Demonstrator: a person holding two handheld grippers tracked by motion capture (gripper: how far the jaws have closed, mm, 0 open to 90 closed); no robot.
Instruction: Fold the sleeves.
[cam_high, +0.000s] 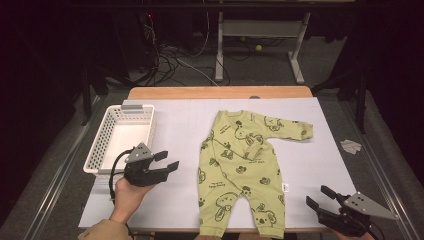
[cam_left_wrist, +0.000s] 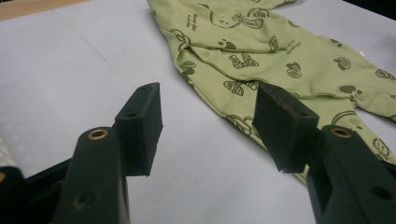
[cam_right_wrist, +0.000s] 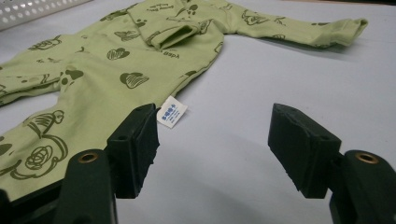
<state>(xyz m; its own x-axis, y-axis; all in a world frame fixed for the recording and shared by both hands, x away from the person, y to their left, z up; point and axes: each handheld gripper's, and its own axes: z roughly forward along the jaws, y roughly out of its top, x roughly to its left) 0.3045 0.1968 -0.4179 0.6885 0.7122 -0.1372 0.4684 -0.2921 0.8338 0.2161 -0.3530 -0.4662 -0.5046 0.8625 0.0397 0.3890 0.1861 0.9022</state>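
A light green baby romper (cam_high: 240, 167) with dark cartoon prints lies flat on the white table cover (cam_high: 180, 120). One sleeve is folded across its chest, the other stretches to the right. My left gripper (cam_high: 166, 161) hovers open to the left of the romper's body, nothing between its jaws. In the left gripper view the romper (cam_left_wrist: 261, 60) lies ahead and to the right of the open left gripper (cam_left_wrist: 208, 128). My right gripper (cam_high: 320, 196) stands open near the table's front right corner. In the right gripper view the romper (cam_right_wrist: 116, 70) and its white label (cam_right_wrist: 172, 112) lie just beyond the right gripper (cam_right_wrist: 215, 149).
A white plastic basket (cam_high: 120, 137) stands at the table's left, close behind my left hand. The table's wooden edge (cam_high: 220, 92) shows at the back. On the floor beyond are cables, a desk frame (cam_high: 260, 35) and a small ball (cam_high: 258, 48).
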